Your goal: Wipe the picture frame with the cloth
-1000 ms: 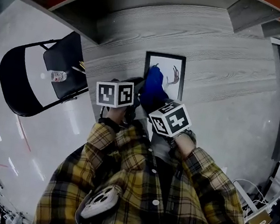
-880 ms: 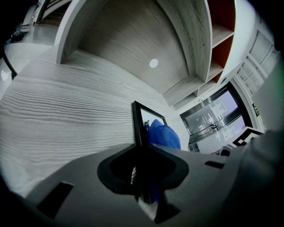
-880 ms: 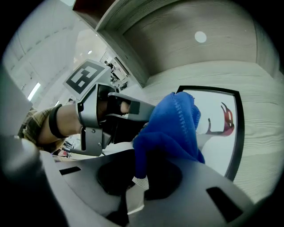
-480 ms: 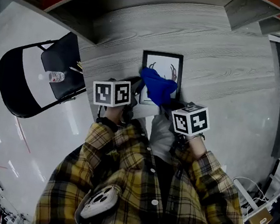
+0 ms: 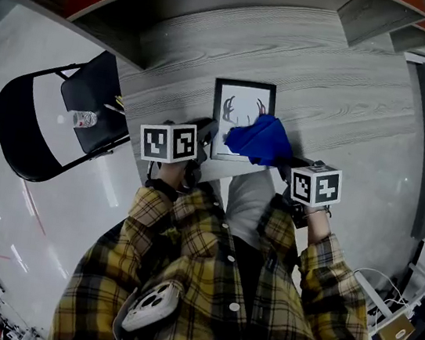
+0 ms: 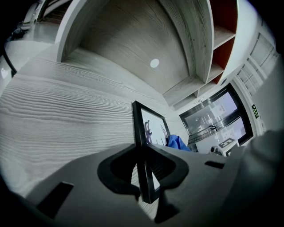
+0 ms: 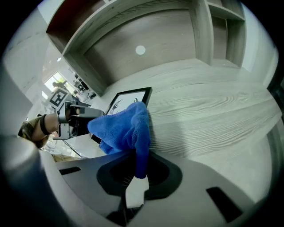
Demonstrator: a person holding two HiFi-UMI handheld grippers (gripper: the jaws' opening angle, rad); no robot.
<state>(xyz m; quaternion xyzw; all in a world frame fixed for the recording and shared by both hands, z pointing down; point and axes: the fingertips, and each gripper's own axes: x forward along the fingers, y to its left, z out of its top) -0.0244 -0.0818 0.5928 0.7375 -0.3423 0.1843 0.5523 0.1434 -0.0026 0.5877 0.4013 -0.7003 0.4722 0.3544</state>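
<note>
1. The picture frame (image 5: 242,121) is seen on the grey wood-grain worktop (image 5: 350,99), just ahead of the person. It has a black border, and dark antler-like marks are printed on its white face.
2. The left gripper (image 5: 204,136) is clenched on the frame. In the left gripper view the frame's black edge (image 6: 141,146) is pinched between the two jaws near a corner, and the frame is seen edge-on.
3. The right gripper (image 5: 286,165) is clenched on the cloth (image 5: 260,139). In the right gripper view a fold of the blue cloth (image 7: 126,126) is clamped between the jaws, and the rest is bunched ahead of them.
4. In the head view the cloth is seen over the frame's right edge and near right corner. Whether it presses on the glass cannot be told.
5. In the right gripper view the frame (image 7: 128,94) is partly covered by the cloth, and the left gripper (image 7: 82,122) is seen at its left side.
6. A black folding chair (image 5: 46,120) is noted on the floor to the left, well apart from the frame.
</note>
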